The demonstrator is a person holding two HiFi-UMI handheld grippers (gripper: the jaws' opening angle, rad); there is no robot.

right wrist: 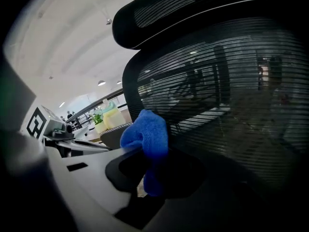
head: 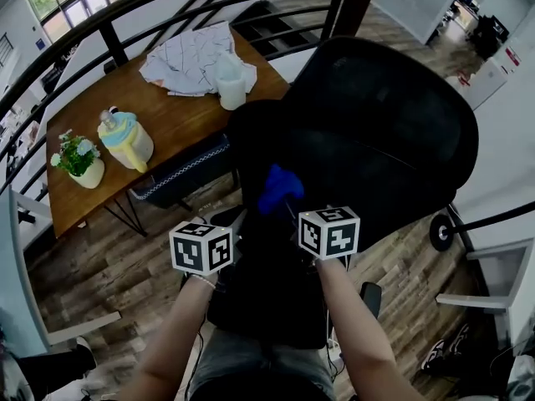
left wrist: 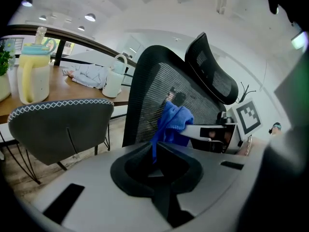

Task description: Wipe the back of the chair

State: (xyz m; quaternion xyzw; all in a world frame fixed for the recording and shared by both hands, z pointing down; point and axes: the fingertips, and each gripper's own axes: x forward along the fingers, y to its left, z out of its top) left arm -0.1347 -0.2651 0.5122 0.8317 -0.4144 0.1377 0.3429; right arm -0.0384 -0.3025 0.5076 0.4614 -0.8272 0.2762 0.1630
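A black office chair fills the right of the head view, its mesh back (head: 380,132) facing me. My right gripper (head: 288,200) is shut on a blue cloth (head: 278,189), which bunches out of the jaws against the mesh (right wrist: 227,95). That cloth (right wrist: 147,137) shows up close in the right gripper view. My left gripper (head: 242,221) sits just left of it, low beside the chair back, jaws together. In the left gripper view, a thin strip of the cloth (left wrist: 173,122) hangs down in front of those jaws. The headrest (left wrist: 212,71) rises above the mesh.
A grey padded chair (left wrist: 58,124) stands to the left against a wooden table (head: 159,115). On the table are a yellow jug (head: 125,140), a potted plant (head: 79,161), a white cup (head: 231,86) and crumpled fabric (head: 188,57). A dark railing (head: 125,15) curves behind.
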